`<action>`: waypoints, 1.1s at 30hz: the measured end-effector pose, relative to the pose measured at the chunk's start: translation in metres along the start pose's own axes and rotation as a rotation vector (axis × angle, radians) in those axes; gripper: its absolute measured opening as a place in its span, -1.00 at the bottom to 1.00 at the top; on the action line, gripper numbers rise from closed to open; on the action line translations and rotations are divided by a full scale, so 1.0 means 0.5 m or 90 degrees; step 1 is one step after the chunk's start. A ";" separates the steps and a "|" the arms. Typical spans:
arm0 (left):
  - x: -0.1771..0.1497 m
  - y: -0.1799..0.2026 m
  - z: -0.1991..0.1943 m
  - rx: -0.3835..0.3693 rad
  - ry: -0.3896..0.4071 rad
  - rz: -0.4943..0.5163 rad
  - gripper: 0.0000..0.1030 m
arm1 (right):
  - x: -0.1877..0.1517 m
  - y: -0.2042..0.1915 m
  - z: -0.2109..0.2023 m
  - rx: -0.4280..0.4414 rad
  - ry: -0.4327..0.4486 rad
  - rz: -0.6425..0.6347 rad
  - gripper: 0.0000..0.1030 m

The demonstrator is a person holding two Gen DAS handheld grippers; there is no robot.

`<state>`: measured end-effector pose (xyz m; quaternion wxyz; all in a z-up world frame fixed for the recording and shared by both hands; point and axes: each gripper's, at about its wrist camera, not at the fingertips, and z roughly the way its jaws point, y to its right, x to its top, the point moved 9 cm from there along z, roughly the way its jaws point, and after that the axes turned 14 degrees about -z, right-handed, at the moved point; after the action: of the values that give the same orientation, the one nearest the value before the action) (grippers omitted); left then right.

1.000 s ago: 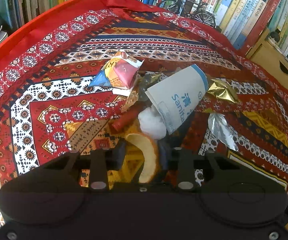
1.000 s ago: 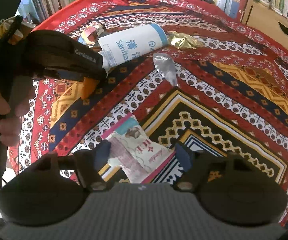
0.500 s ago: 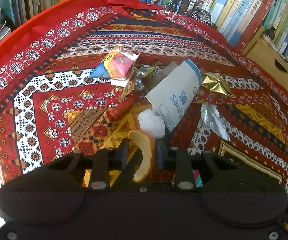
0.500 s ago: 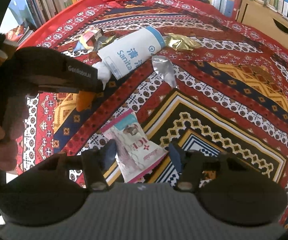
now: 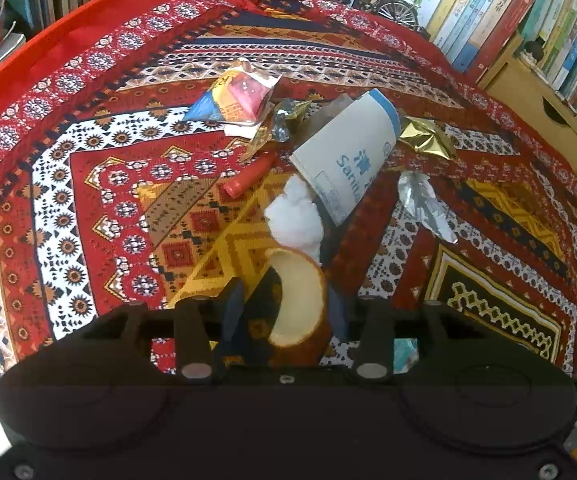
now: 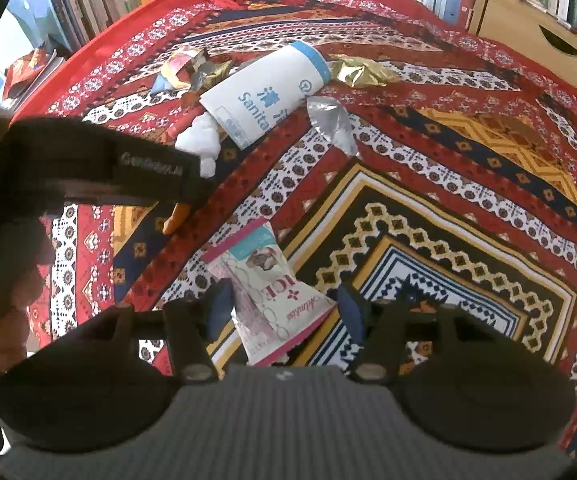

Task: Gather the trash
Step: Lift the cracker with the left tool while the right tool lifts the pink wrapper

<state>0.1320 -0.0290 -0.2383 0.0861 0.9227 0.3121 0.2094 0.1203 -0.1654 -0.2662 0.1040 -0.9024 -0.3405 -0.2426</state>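
Left wrist: left tool (image 5: 284, 312) opening around orange peel (image 5: 300, 304).

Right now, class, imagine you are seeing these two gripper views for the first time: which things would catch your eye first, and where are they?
First comes the red patterned cloth covering the whole table. At its middle, a white paper cup lies on its side among wrappers. Nearest, a curved orange peel sits between the fingers of the left gripper, whose jaws are opening, while a pink snack packet lies between the fingers of the right gripper.
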 end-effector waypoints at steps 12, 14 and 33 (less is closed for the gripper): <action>-0.029 0.032 -0.012 -0.007 -0.009 0.058 -0.77 | -0.013 -0.008 -0.013 0.001 0.004 0.013 0.16; -0.028 0.029 -0.018 -0.005 -0.006 0.055 -0.79 | -0.016 -0.007 -0.015 0.000 0.005 0.017 0.16; -0.064 0.047 -0.024 0.012 -0.009 0.160 -0.11 | -0.050 0.039 -0.021 -0.030 0.007 0.043 0.16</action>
<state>0.1162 -0.0668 -0.2312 0.0525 0.9569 0.1950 0.2089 0.1131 -0.1977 -0.2705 0.0922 -0.9143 -0.3038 -0.2517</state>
